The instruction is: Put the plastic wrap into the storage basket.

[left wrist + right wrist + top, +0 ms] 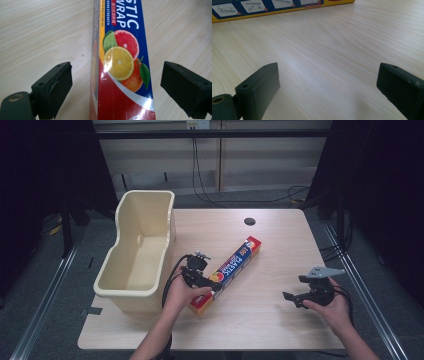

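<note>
From above, near the middle of the bench (280, 245), the plastic wrap box (235, 265) lies flat on a slant, its far end toward 1 o'clock and its near end toward 7 o'clock. The left gripper (212, 287) sits over that near end, and a cream plastic bin (142, 220) stands empty at 9 o'clock of the box. The right gripper (292, 297) rests well apart at 4 o'clock, over bare wood. The bench is pale wood grain with a dark round grommet (249, 221) at 12 o'clock; dark curtains, floor rails and trailing cables surround it.

Along the left gripper (116, 85) view, the box (122, 62) runs between the spread jaws, neither pad touching it. This looks like the approach to a grasp; next the jaws should close squarely on the box's long sides.

Along the right gripper (328, 87) view, the jaws stand wide over empty bench (332, 50), the box's (262, 7) printed side at 11 o'clock.
</note>
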The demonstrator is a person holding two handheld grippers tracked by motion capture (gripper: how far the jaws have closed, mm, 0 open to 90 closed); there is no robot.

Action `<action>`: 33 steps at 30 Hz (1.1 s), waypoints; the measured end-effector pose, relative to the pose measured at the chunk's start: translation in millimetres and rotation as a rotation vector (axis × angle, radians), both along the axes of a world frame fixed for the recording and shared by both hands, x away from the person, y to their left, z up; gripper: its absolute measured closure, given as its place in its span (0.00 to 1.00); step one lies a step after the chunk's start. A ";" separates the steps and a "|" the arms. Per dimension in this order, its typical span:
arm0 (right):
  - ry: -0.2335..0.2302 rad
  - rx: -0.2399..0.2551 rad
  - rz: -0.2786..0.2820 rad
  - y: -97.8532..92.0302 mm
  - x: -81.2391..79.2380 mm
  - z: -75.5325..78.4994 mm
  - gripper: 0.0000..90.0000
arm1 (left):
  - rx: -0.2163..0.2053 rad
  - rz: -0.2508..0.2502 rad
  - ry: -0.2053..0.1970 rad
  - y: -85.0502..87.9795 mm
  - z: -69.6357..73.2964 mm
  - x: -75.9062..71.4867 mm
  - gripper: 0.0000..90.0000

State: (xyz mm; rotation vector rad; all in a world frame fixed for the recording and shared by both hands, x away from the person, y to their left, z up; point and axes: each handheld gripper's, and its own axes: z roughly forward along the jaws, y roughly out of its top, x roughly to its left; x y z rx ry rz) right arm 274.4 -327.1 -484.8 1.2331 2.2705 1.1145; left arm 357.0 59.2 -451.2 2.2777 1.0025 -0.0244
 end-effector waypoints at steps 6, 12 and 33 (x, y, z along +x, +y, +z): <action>-0.002 0.003 0.009 -0.1 0.7 0.5 0.05 | 0.008 -0.002 -0.007 -5.0 5.1 4.1 0.11; -0.002 0.013 -0.001 -1.4 2.2 1.1 0.05 | 0.037 -0.017 0.002 -25.2 10.1 13.1 0.11; -0.010 0.028 -0.002 -2.8 4.0 2.1 0.05 | 0.158 -0.053 0.042 -70.2 -3.6 47.6 0.24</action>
